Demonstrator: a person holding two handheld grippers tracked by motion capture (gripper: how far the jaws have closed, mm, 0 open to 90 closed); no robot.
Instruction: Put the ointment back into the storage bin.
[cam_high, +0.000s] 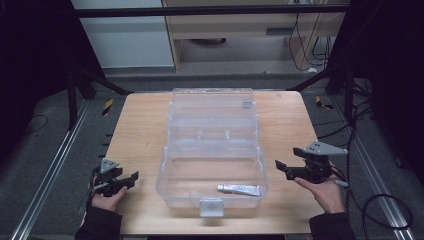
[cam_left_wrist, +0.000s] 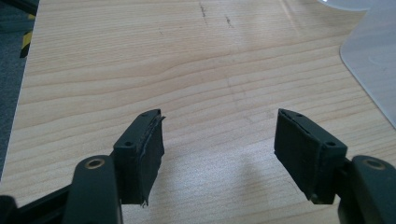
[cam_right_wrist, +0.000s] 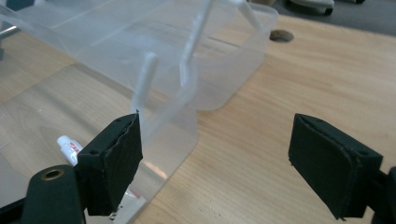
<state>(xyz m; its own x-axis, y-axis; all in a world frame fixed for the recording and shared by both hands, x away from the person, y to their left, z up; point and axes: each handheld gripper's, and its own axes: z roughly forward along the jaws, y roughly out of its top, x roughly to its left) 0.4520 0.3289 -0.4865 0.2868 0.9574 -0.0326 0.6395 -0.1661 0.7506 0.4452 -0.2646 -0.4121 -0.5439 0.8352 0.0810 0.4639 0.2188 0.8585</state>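
**Clear box open mid-counter, tube inside, both grippers spread and holding nothing**

Transparent plastic box sits at the centre of the counter, lid thrown back toward the far edge, w/ an inner tray section between lid and base. Its near wall and right corner stand between the right gripper and the tube; from the right gripper view, the tube shows through the box wall, partly behind the left-hand finger. A white latch tab hangs on the box's front wall. Nothing lies between the left gripper and the box's left wall, just bare wood.

Counter is pale wood grain, w/ faint scuff marks seen in the left gripper view and a round hole near its far edge in the right gripper view. Around it: grey floor, metal rails either side, black frame bars, cables at right, a light cabinet beyond.

Tube is small, white w/ red print, lying flat on the box floor near the front right corner, cap end toward the left.

Left gripper rests low at the counter's near left, well apart from the box, fingers released wide, nothing between them. Right gripper is held near the box's right side, fingers also spread, empty.
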